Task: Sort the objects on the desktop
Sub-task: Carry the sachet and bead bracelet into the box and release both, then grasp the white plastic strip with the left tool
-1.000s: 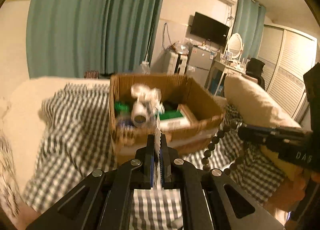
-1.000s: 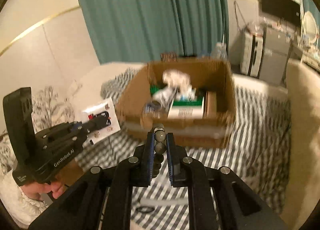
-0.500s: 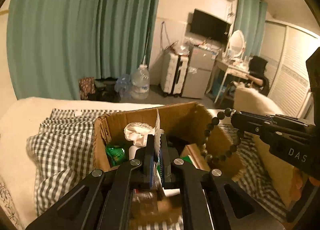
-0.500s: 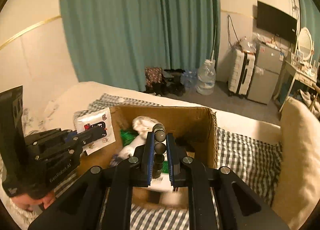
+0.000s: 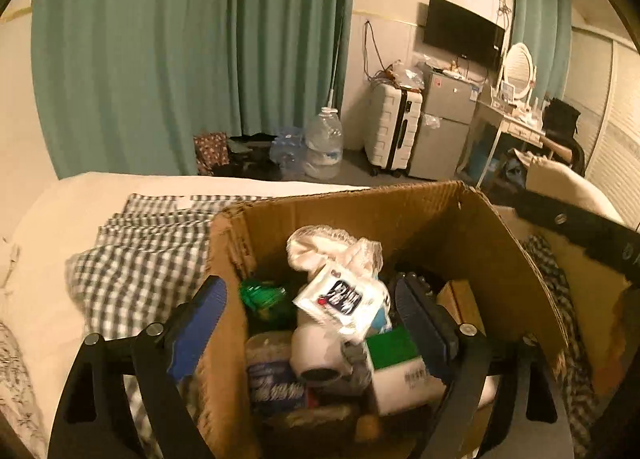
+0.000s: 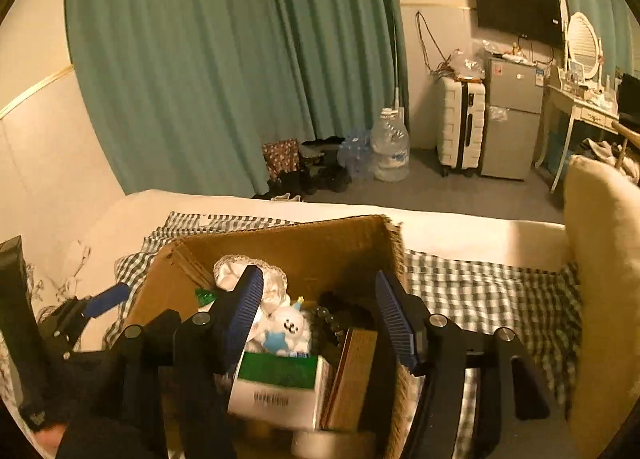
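Note:
An open cardboard box (image 5: 360, 215) full of items sits on a checked cloth on the bed. My left gripper (image 5: 308, 313) hangs over it, its jaws opening wide, blue pads (image 5: 200, 315) apart. A white sticker packet (image 5: 340, 299) lies loose between them on the pile, touching neither pad. My right gripper (image 6: 320, 313) is over the same box (image 6: 312, 251), its jaws also opening, with nothing pressed between them. Below it a dark bead bracelet (image 6: 326, 315) lies beside the packet (image 6: 286, 325). The left gripper's fingertip (image 6: 106, 297) shows at the left edge.
Inside the box lie a green-and-white carton (image 6: 280, 383), a brown flat box (image 6: 352, 367), a white tape roll (image 5: 320, 359) and a green packet (image 5: 262, 295). A cream pillow (image 6: 600, 259) stands at the right. Checked cloth (image 5: 140, 259) spreads left of the box.
Both grippers moved forward over the box and went from shut to open. The packet left the left gripper and the bead bracelet left the right one; both now lie in the box.

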`<state>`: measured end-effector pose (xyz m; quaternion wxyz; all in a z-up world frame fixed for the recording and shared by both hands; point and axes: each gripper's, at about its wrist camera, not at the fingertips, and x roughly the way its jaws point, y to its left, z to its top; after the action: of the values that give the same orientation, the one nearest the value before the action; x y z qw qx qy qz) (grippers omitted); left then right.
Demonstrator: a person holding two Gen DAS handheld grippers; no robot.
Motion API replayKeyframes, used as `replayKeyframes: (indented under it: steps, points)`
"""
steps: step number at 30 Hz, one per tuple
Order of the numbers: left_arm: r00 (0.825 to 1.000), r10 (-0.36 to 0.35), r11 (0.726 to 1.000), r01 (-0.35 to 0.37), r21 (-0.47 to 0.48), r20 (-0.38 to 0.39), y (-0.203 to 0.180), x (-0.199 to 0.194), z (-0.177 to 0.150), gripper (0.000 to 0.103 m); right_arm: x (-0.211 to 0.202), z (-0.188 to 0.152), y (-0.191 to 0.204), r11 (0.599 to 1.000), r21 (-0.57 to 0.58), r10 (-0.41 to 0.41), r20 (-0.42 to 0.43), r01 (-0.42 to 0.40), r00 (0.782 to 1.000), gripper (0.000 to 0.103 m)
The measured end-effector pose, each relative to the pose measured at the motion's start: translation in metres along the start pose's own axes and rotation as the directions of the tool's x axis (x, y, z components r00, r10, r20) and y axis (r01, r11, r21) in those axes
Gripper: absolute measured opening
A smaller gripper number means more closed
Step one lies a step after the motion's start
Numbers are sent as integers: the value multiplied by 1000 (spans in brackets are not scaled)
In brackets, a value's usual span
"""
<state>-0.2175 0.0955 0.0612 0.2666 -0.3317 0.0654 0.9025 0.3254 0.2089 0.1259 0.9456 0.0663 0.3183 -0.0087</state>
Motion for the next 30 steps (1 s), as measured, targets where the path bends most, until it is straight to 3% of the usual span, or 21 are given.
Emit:
replayKeyframes:
  steps: [3, 5, 9, 14, 16, 19, 24, 27, 30]
  points:
    - [999, 3, 999, -4, 32, 32, 0, -31, -5, 95, -36, -8, 2, 999, -27, -18, 16, 18, 1000, 59]
    - [998, 2, 999, -5, 47, 62, -1, -57, -8, 103, -65, -16, 6, 998, -50, -23, 24, 24, 999, 59]
    - [995, -30, 998, 24, 59, 94, -3, -110, -23, 103, -115, -39, 20, 994, -108, -30, 41, 35, 999, 68]
    - [993, -75, 997, 73, 33, 87, -5, -149, -74, 103, -151, -97, 44, 970, -235, -57, 30, 63, 998, 70]
    - [988, -150, 989, 150, 18, 39, -5, -147, -108, 103, -154, -123, 46, 965, -246, -91, 26, 95, 995, 77]
    - [971, -232, 973, 233, 9, -59, -14, -127, -155, 103, -153, -157, 40, 981, -179, -74, 11, 75, 997, 80]
    - [962, -188, 975, 207, 83, -196, -36, -76, -217, 103, -134, -199, 16, 998, -33, -65, -98, 62, 993, 80]
    - [950, -193, 977, 210, 46, -247, -40, -56, -234, 103, -123, -219, -2, 992, 44, -114, -154, 122, 982, 81]
    - [946, -191, 977, 209, 40, -262, -49, -47, -239, 103, -113, -231, -15, 982, 139, -97, -229, 131, 969, 82]
